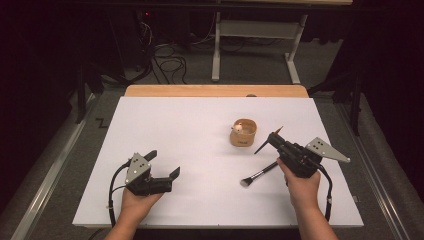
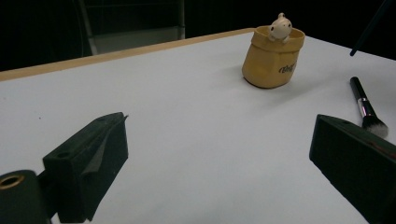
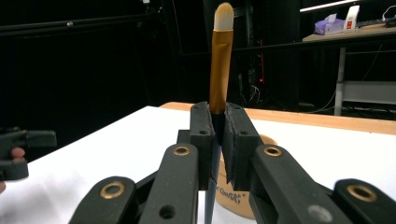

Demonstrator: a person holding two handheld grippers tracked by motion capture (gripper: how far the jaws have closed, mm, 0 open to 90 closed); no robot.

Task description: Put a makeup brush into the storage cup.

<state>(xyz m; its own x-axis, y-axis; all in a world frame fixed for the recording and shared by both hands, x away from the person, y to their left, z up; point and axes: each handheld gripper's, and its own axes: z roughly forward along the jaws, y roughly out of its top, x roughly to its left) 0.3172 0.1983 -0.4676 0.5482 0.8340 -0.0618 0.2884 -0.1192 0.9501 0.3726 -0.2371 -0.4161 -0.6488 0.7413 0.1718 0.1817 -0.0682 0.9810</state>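
**Brush pinched beside the yellow pot**

On the white counter (image 1: 200,150), the left gripper (image 1: 161,167) rests low with its fingers (image 2: 88,163) spread wide and bare. Further right, a yellow pot (image 1: 244,133) stands upright, and a black brush (image 1: 258,174) lies near it. The right gripper (image 1: 272,137) pinches a gold-handled brush (image 3: 220,70), bristles up, just beside the pot.

Two black hand-held claws

The left claw (image 1: 163,164) and right claw (image 1: 275,136) had brass-ringed screw holes, grey three-cornered plates and trailing black cables.
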